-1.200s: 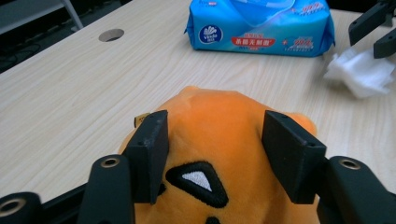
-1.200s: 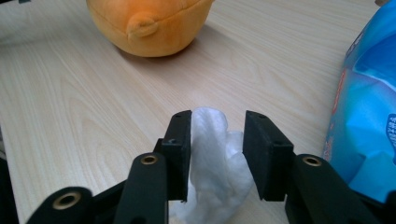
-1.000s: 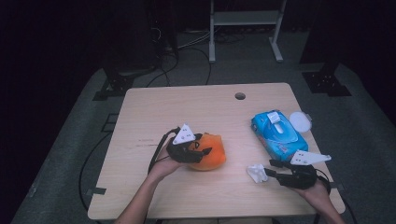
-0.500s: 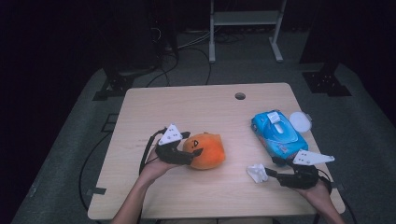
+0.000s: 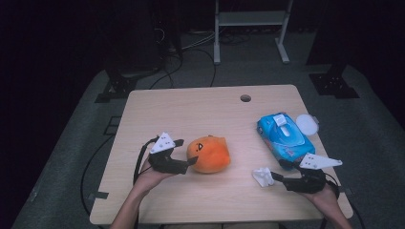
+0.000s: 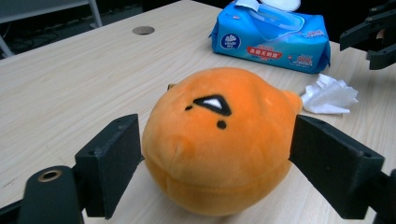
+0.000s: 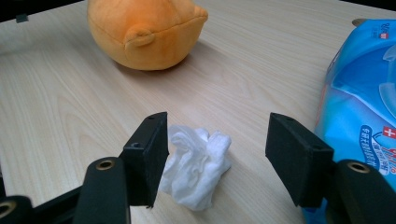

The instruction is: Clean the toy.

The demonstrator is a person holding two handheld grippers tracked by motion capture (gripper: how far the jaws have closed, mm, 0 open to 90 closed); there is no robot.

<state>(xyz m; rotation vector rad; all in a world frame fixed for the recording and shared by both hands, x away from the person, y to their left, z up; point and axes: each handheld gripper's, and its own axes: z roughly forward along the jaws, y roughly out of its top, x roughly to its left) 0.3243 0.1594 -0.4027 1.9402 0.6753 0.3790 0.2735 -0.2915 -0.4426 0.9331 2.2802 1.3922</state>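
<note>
Now both hand-held grippers just opened: left (image 6: 215, 154) astride plush (image 6: 219, 140), right (image 7: 217, 163) astride wipe (image 7: 198, 170).

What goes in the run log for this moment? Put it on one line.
left tongs: just opening, astride plush toy | right tongs: just opening, crumpled tissue between, one side touching | wipes pack: on table

A blue wipes pack (image 5: 284, 135) beside a white lid (image 5: 306, 125)

One camera looks down from above my table (image 5: 210, 109); two ride close on my claws — both see the orange plush (image 6: 217, 140).
</note>
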